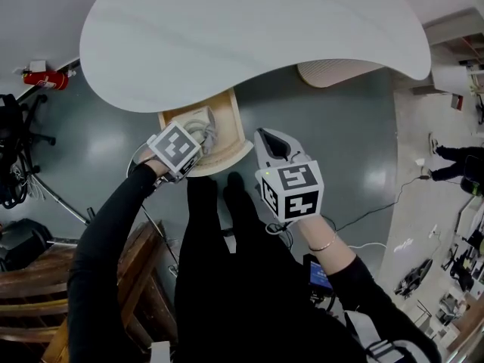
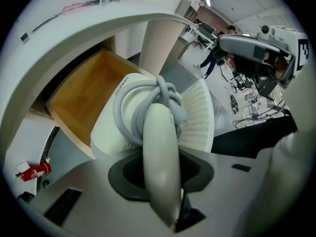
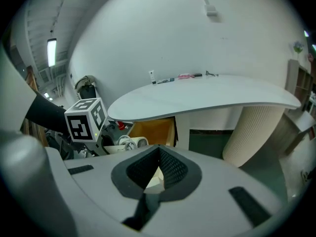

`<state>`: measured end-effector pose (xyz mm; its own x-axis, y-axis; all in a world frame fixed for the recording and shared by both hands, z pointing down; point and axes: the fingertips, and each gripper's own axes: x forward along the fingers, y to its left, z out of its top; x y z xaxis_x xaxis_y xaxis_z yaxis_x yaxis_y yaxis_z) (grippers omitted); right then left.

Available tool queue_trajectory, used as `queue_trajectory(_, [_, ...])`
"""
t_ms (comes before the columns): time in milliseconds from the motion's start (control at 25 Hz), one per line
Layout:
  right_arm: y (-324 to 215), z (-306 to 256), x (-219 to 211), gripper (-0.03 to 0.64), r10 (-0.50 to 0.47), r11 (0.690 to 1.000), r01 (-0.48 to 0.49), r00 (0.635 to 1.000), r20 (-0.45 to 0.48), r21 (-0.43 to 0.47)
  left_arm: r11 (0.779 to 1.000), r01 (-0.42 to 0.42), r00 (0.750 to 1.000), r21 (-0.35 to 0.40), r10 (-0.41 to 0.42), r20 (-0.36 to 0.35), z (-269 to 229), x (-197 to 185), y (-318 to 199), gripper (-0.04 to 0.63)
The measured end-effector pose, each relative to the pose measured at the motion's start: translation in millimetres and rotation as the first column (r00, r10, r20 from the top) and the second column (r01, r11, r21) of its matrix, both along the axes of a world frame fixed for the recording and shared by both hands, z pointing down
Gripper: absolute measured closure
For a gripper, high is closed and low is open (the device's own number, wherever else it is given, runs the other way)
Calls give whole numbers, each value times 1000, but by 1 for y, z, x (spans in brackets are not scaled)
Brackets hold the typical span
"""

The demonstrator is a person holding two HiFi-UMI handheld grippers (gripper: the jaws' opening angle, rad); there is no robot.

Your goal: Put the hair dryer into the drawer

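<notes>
Under the white curved tabletop the light wooden drawer stands pulled well out, and what shows of its honey-coloured floor is plain wood.

The left gripper is right over it, pointing steeply down. Its dark jaws are clamped on either side of the pale rounded handle of the white hair dryer. The handle runs straight up between them, so that is a firm grasp. A grey cord is wound and knotted round the dryer's body, with the ribbed white grille just to the right of the knot.

And where is the dryer? From the head view it sits inside the drawer's outline, towards the rounded front edge. From the left gripper view the body covers the drawer's near right corner. Whether it touches the wooden floor cannot be told.

Over to the right gripper. Its textured black pads meet at the tips with nothing gripped between them. It hangs just beside the drawer's front, on the right, apart from the dryer, and looks in at the open drawer.

Behind the drawer rises the ribbed cream column that carries the tabletop. A red fire extinguisher lies on the floor well off to the left.
</notes>
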<state>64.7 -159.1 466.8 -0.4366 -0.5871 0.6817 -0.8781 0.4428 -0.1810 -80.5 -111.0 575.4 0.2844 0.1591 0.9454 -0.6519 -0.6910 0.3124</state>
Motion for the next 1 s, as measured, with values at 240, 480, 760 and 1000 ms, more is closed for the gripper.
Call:
queue_trajectory(240, [-6, 15, -7, 615, -31, 999, 31, 999, -17, -26, 998, -55, 997, -18, 56, 49, 26, -6, -5, 471])
queue_trajectory(480, [-11, 35, -8, 615, -50, 994, 48, 999, -13, -102, 996, -90, 993, -18, 91, 72, 42, -2, -16, 471])
queue_trajectory(760, [-9, 49, -15, 615, -101, 983, 95, 994, -31, -156, 993, -97, 990, -61, 103, 93, 57, 3, -16, 471])
queue_trajectory(1000, [-9, 53, -19, 615, -116, 980, 108, 992, -40, -167, 987, -126, 985, -102, 137, 107, 68, 11, -16, 471])
